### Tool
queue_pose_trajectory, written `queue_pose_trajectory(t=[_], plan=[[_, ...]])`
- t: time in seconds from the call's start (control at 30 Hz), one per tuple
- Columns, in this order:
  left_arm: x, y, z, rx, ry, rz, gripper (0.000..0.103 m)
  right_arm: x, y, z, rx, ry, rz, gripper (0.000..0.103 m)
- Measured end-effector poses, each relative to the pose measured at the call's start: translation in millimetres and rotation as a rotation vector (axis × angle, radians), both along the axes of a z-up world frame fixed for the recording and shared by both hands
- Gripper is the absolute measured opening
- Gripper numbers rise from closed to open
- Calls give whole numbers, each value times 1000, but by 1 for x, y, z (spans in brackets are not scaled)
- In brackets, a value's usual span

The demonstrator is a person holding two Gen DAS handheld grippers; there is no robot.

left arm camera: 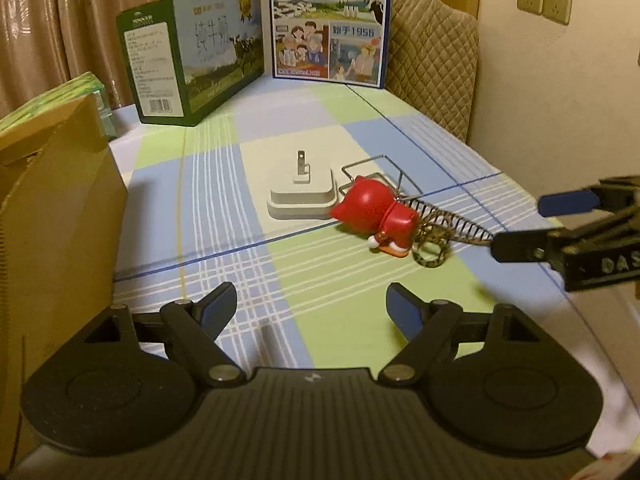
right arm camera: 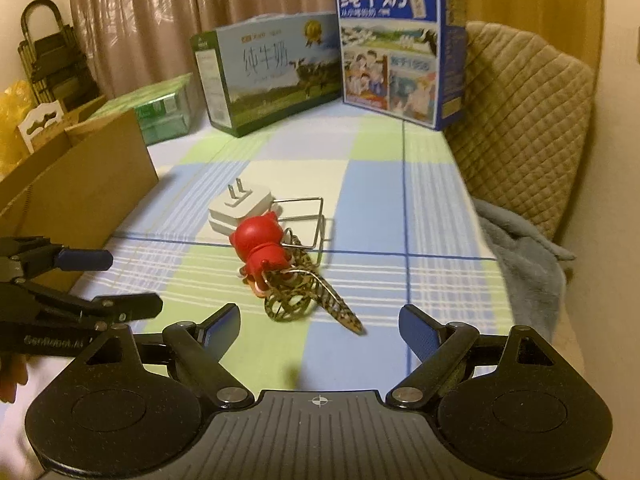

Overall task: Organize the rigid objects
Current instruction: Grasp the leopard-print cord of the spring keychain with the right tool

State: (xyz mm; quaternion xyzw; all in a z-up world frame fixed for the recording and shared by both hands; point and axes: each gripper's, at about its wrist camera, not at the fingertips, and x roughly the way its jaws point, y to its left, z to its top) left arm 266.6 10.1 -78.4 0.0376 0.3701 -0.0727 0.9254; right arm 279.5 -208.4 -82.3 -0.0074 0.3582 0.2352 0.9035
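Note:
A red figurine lies on its side mid-table. A white plug adapter sits just behind it, prongs up. A bent wire frame lies behind and beside the two. A coiled leopard-pattern band lies against the figurine's near side. My left gripper is open and empty, short of the figurine. My right gripper is open and empty, its fingertips close to the band's tail.
A brown cardboard box stands at the left on the checked tablecloth. A green milk carton and a blue milk carton stand at the back. A quilted chair and grey cloth are on the right.

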Motion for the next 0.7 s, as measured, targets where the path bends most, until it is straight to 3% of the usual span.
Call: queue_pose_trajectory(t=[0.3,0.7], plan=[[19,5,-7,0,10,-13,79,34,25,-25,-78,-9,104,81],[23,11,-8,-16,21,-7,79,50,42,-40,-107,-6,184,46]])
